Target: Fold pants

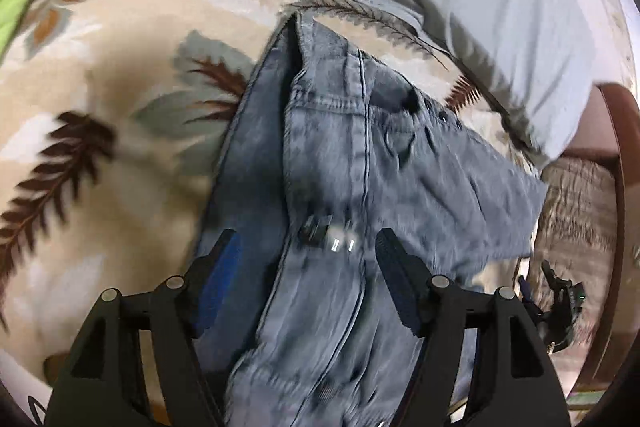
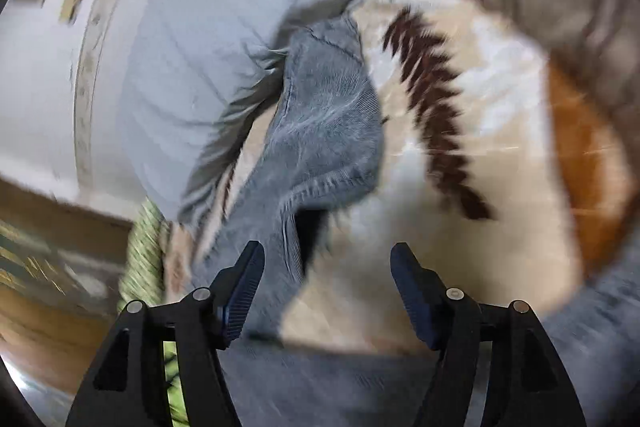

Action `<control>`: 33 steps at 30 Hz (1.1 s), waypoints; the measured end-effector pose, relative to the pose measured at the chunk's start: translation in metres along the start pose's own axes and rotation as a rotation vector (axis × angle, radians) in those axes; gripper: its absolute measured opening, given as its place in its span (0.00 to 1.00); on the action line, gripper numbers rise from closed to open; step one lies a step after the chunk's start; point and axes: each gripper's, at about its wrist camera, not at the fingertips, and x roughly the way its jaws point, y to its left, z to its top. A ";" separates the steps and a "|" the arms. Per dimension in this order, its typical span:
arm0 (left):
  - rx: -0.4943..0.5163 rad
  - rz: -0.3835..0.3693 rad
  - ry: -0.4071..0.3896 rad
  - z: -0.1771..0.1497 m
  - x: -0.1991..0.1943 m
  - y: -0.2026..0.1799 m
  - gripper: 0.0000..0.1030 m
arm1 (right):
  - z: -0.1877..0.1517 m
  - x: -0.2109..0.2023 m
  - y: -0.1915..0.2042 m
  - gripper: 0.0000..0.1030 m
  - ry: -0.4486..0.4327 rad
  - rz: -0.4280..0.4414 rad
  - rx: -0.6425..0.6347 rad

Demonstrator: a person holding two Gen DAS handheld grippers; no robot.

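Now the jeans (image 1: 352, 155) lie bunched on the leaf-print bedspread (image 1: 100, 99), waistband and rivets showing, one layer doubled over another, nowhere near a tidy stack. Left gripper (image 1: 308, 255) hangs right above the denim, fingers (image 1: 224, 259) spread, cloth beneath them but nothing pinched. Over on the right wrist view, very blurred, the right gripper (image 2: 324, 267) stands parted too, its left finger just over a hemmed edge of the jeans (image 2: 320, 131), gripping nothing. A pale grey garment (image 1: 480, 7) lies just beside the jeans. My read: some folding has begun, but the layers look uneven; smoothing and at least one more fold seem left.
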 end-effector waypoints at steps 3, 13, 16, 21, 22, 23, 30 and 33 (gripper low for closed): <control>0.016 0.027 0.007 0.013 0.020 -0.013 0.67 | 0.016 0.046 -0.009 0.66 0.002 0.112 0.113; 0.116 0.140 0.004 0.018 0.041 -0.024 0.67 | 0.041 -0.012 0.105 0.18 -0.378 -0.160 -0.438; 0.101 0.135 -0.002 0.016 0.043 -0.017 0.65 | 0.025 0.001 0.102 0.51 -0.305 -0.460 -0.570; 0.122 0.135 -0.018 0.016 0.022 -0.012 0.65 | 0.032 -0.024 0.031 0.51 -0.229 -0.509 -0.329; 0.123 0.138 -0.032 0.019 0.016 -0.012 0.65 | 0.033 -0.039 0.028 0.51 -0.273 -0.492 -0.310; 0.123 0.139 -0.049 0.023 0.010 -0.011 0.65 | 0.035 -0.050 0.029 0.51 -0.315 -0.472 -0.298; 0.051 0.115 -0.076 0.073 0.000 -0.014 0.67 | 0.094 -0.018 0.040 0.76 -0.208 -0.382 -0.306; 0.077 0.148 -0.046 0.086 0.015 -0.019 0.67 | 0.113 0.017 0.034 0.75 -0.153 -0.385 -0.289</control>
